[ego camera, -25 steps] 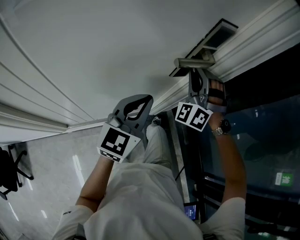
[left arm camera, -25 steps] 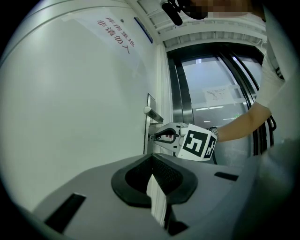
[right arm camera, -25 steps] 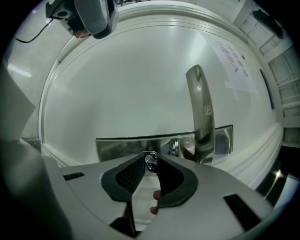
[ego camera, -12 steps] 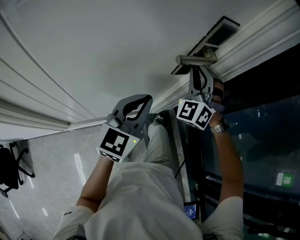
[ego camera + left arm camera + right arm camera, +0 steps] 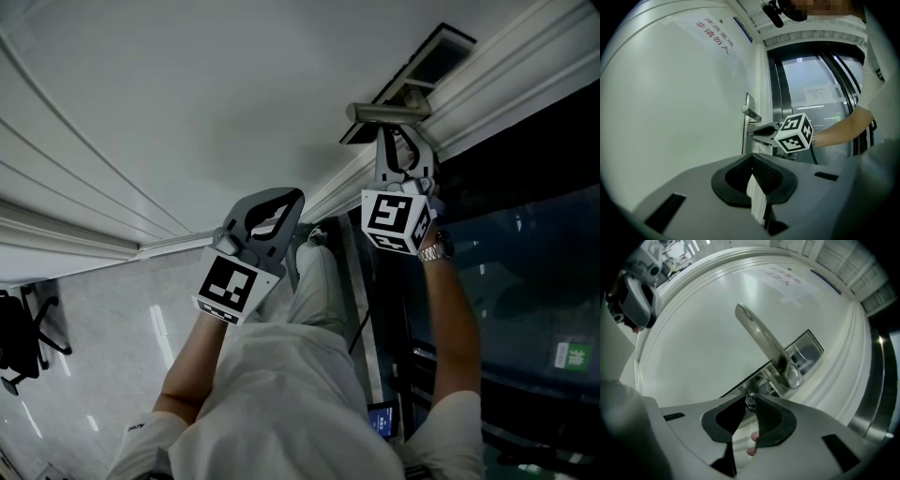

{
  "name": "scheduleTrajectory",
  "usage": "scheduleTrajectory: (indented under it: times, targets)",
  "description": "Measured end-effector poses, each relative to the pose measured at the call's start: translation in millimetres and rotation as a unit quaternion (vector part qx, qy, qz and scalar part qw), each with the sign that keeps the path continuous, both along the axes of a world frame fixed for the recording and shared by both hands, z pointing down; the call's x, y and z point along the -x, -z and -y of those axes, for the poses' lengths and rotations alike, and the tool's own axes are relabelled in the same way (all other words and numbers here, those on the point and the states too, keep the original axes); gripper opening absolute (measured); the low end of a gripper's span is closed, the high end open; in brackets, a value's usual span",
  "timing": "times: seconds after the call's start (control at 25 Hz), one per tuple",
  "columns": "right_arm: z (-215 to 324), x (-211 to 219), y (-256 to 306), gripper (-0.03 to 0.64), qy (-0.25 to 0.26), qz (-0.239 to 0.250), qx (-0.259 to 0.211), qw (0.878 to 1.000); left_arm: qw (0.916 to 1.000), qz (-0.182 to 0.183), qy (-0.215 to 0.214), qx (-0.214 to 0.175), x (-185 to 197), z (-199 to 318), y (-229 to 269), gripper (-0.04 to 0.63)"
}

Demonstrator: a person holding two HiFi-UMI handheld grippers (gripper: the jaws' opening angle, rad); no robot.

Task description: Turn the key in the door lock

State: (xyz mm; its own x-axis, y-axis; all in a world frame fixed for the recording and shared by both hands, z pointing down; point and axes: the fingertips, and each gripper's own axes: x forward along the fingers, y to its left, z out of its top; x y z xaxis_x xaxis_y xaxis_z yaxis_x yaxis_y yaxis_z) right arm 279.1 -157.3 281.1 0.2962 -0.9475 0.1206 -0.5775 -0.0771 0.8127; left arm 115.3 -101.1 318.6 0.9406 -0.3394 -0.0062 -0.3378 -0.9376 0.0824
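Person in white short-sleeved shirt [image 5: 281, 394] and wristwatch [image 5: 433, 253] has grey left gripper [image 5: 296, 196] and right gripper [image 5: 394, 133] with black-and-white marker cubes [image 5: 228, 286]

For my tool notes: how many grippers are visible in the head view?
2. The left gripper sits mid-picture, jaws together, empty. The right gripper is just below the door handle; its jaws have just been closing, with the key between them. None seems hidden.

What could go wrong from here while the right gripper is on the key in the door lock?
The right gripper, whose jaws have just been closing, pinches the small key only at the very tips of its jaws, so the key may slip out when it is twisted. The door handle juts out just above the jaws, so rolling the gripper could knock against it.
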Motion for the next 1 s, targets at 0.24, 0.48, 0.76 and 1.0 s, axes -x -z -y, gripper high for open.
scheduleTrajectory:
  times: [0.24,0.48,0.76,1.0]
  targets:
    - [0.6,0.1,2.7,0.067,0.011,0.069,-0.013,0.998,1.0,-0.001,-0.001,-0.002,-1.2,-0.3,1.1,0.005]
    - [0.7,-1.3,4.6,0.066,0.011,0.126,-0.019,0.992,1.0,-0.002,-0.006,-0.004,-5.2,-0.9,0.4,0.005]
    - [0.4,-1.8,6.6,0.067,0.007,0.174,-0.026,0.984,0.9999,-0.001,-0.01,-0.005,-6.0,-0.6,0.4,0.005]
    - [-1.2,-5.0,7.1,0.069,0.006,0.206,-0.038,0.978,1.0,-0.004,-0.009,0.001,-5.5,-0.8,-0.6,0.006]
